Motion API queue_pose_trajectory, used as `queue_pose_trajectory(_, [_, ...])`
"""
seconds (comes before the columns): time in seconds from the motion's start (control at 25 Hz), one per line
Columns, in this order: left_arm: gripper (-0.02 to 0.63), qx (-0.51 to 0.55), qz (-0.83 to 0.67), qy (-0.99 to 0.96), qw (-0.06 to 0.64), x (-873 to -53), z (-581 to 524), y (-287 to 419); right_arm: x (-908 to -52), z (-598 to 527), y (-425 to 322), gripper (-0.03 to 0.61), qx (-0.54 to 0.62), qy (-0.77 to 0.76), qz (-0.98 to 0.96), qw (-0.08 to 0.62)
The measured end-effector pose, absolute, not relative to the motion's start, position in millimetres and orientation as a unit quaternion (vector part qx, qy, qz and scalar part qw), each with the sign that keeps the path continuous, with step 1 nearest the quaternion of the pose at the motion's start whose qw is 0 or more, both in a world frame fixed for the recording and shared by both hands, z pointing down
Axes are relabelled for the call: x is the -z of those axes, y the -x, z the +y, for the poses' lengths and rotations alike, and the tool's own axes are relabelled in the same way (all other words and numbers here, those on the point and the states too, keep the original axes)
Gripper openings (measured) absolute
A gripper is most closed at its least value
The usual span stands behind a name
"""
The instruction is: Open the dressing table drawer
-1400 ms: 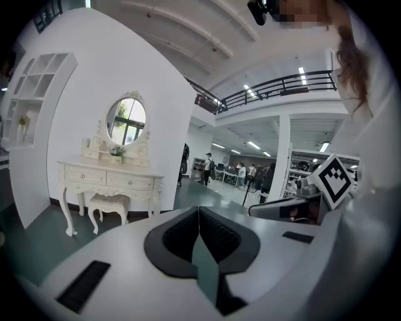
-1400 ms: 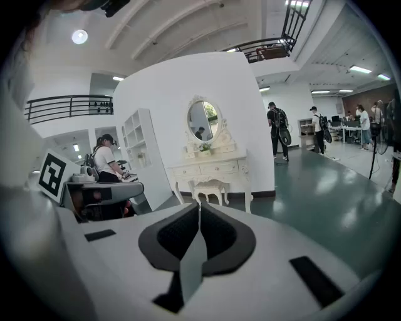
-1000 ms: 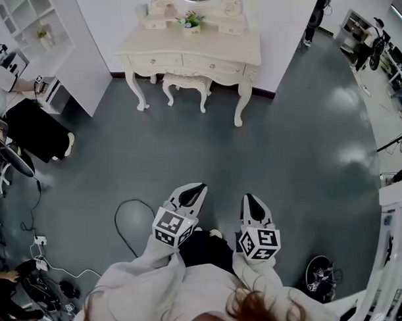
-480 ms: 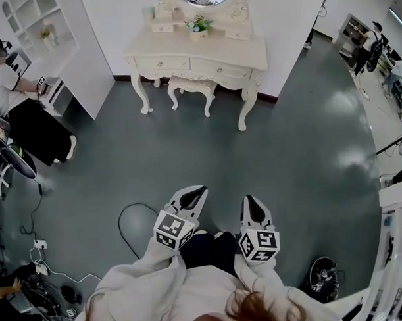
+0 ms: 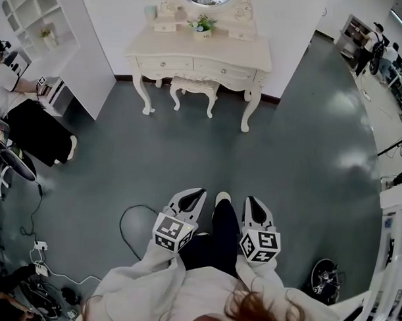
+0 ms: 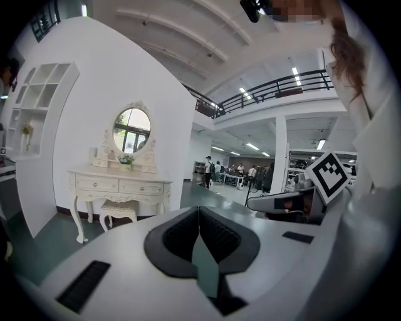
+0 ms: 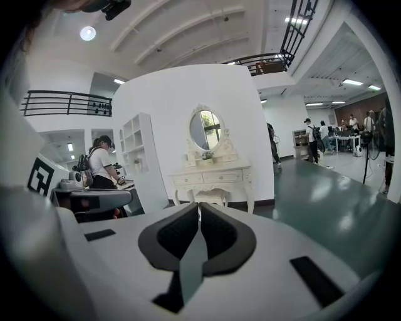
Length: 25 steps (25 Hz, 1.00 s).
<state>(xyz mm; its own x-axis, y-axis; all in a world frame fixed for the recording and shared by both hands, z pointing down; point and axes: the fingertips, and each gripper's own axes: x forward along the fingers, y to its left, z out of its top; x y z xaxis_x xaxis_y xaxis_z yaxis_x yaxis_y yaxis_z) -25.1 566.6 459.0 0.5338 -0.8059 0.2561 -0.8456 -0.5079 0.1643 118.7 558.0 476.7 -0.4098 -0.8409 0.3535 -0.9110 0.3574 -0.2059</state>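
A cream dressing table [image 5: 204, 54] with an oval mirror stands against the white wall far ahead, both its drawers [image 5: 223, 69] closed. It also shows small in the left gripper view, dressing table [image 6: 119, 186], and in the right gripper view, dressing table [image 7: 213, 177]. My left gripper [image 5: 199, 191] and right gripper [image 5: 249, 199] are held low in front of me, several steps short of it. Both are shut with nothing between the jaws: left gripper [image 6: 199, 210], right gripper [image 7: 199, 205].
A cream stool [image 5: 194, 88] is tucked under the table. A white shelf unit [image 5: 45, 37] stands to the left, where a person [image 5: 18, 97] sits. A black cable [image 5: 134, 225] loops on the grey-green floor by my feet. Equipment [image 5: 323, 275] lies at the right.
The dressing table has come closer and shifted right in the head view as I walk toward it. One foot now shows between the grippers. Both grippers stay shut.
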Motion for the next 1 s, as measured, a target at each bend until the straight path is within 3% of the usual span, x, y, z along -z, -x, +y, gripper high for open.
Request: queue_pose_trajectory(1.0, [0.018,-0.054,-0.516,-0.845,0.129,-452.3,350.9,23.2,-478.2,338.1,-138.2,0.04,-0.177,-0.512,-0.833,0.108])
